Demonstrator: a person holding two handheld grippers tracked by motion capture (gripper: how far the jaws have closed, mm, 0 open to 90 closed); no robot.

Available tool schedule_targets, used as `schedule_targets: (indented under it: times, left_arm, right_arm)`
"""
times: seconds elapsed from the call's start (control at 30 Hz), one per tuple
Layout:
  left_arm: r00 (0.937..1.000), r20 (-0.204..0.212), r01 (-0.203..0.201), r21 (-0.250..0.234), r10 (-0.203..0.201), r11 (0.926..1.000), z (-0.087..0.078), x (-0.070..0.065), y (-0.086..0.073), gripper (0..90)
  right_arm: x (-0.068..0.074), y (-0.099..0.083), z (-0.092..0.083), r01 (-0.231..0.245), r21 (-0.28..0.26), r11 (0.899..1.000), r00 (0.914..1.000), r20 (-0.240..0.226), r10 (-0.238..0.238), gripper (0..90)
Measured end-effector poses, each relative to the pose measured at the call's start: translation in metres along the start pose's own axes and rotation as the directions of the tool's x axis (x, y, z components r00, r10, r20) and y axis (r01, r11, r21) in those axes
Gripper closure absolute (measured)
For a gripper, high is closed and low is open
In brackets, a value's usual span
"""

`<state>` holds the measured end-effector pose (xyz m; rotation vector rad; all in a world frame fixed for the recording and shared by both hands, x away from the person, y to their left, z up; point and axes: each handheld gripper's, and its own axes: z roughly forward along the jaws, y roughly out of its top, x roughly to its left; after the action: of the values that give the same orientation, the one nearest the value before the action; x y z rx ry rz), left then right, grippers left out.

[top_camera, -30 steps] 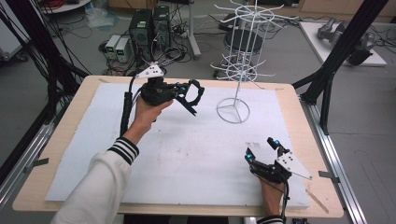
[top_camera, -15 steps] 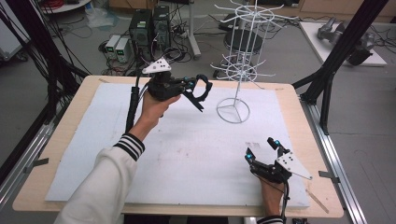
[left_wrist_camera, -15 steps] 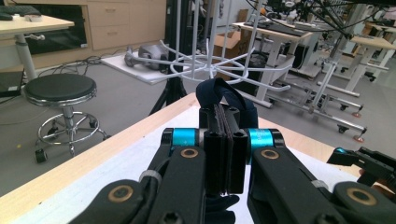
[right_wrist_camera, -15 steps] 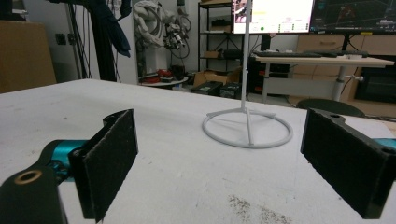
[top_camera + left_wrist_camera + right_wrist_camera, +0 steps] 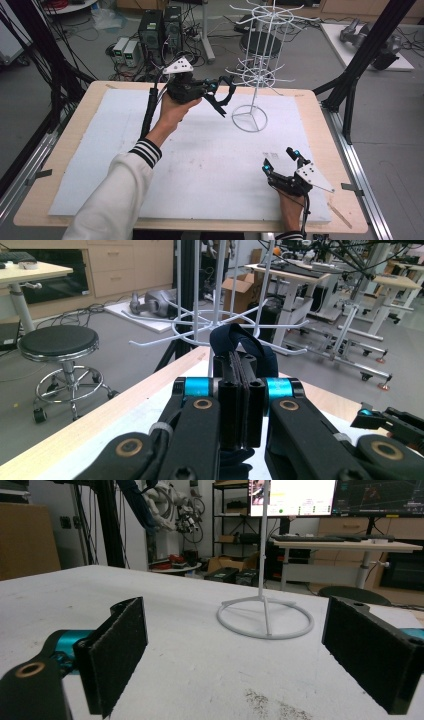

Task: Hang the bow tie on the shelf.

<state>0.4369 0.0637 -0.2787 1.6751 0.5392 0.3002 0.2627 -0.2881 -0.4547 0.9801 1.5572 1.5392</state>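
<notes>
My left gripper point(image 5: 214, 91) is held above the back of the table, shut on a dark blue strap loop point(image 5: 226, 98) that hangs from its jaws. The loop's far end sits just left of the white wire rack point(image 5: 258, 75), close to its lower ring of hooks. In the left gripper view, the strap point(image 5: 241, 346) is pinched between the shut jaws of the gripper point(image 5: 242, 390), with the rack's hooks point(image 5: 186, 329) right behind it. My right gripper point(image 5: 281, 159) rests open near the front right, nothing between its pads point(image 5: 120, 645); the rack's base ring point(image 5: 265, 618) lies ahead.
A white foam sheet point(image 5: 150, 160) covers the wooden table point(image 5: 80, 107). The rack's round base point(image 5: 248, 119) stands at the back centre-right. A stool point(image 5: 57, 342) and floor equipment lie beyond the far edge. Black frame posts point(image 5: 372, 45) rise at the right.
My left gripper has carried the strap to the right and a little forward, closing in on the rack's lower hooks. The right gripper has stayed put.
</notes>
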Motion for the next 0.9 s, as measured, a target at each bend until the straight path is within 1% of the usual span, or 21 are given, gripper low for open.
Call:
schedule_targets:
  times: [0.17, 0.23, 0.4, 0.43, 0.47, 0.53, 0.7, 0.9]
  left_arm:
    - [1.0, 0.004, 0.007, -0.009, -0.006, 0.9999, 0.004, 0.001, 0.001, 88.6]
    - [1.0, 0.006, 0.005, -0.003, -0.005, 1.0, 0.008, 0.001, 0.003, 88.6]
    - [0.9999, 0.011, 0.012, -0.015, -0.011, 0.9998, 0.017, -0.002, 0.005, 88.6]
    - [0.9999, 0.01, 0.009, -0.012, -0.009, 0.9999, 0.019, -0.002, 0.005, 88.6]
    - [0.9999, 0.011, 0.008, -0.012, -0.008, 0.9999, 0.02, -0.002, 0.004, 88.6]
    - [1.0, 0.007, 0.006, -0.006, -0.006, 1.0, 0.022, -0.001, 0.004, 88.6]
    - [0.9998, -0.009, 0.017, -0.003, -0.017, 0.9998, 0.027, 0.001, 0.002, 88.6]
    - [0.9992, -0.026, 0.029, 0.013, -0.029, 0.9995, 0.032, 0.004, -0.002, 88.6]
  right_arm:
    - [0.0, 0.0, 0.0, -0.005, 0.001, 1.0, 1.0, 0.001, 0.005, 10.1]
    - [0.0, 0.0, 0.0, 0.0, -0.001, 1.0, 1.0, 0.003, 0.0, 10.1]
    - [0.0, 0.0, 0.0, -0.007, 0.001, 1.0, 1.0, 0.001, 0.007, 10.1]
    - [-0.001, 0.0, 0.0, 0.002, -0.004, 1.0, 1.0, 0.003, -0.002, 10.1]
    - [0.0, 0.0, 0.0, -0.002, -0.002, 1.0, 1.0, 0.002, 0.002, 10.1]
    - [-0.001, 0.0, 0.0, 0.001, -0.004, 1.0, 1.0, 0.003, -0.001, 10.1]
    - [-0.001, 0.0, 0.0, 0.002, -0.005, 1.0, 1.0, 0.003, -0.002, 10.1]
    - [-0.001, 0.0, 0.0, 0.001, -0.006, 1.0, 1.0, 0.002, -0.001, 10.1]
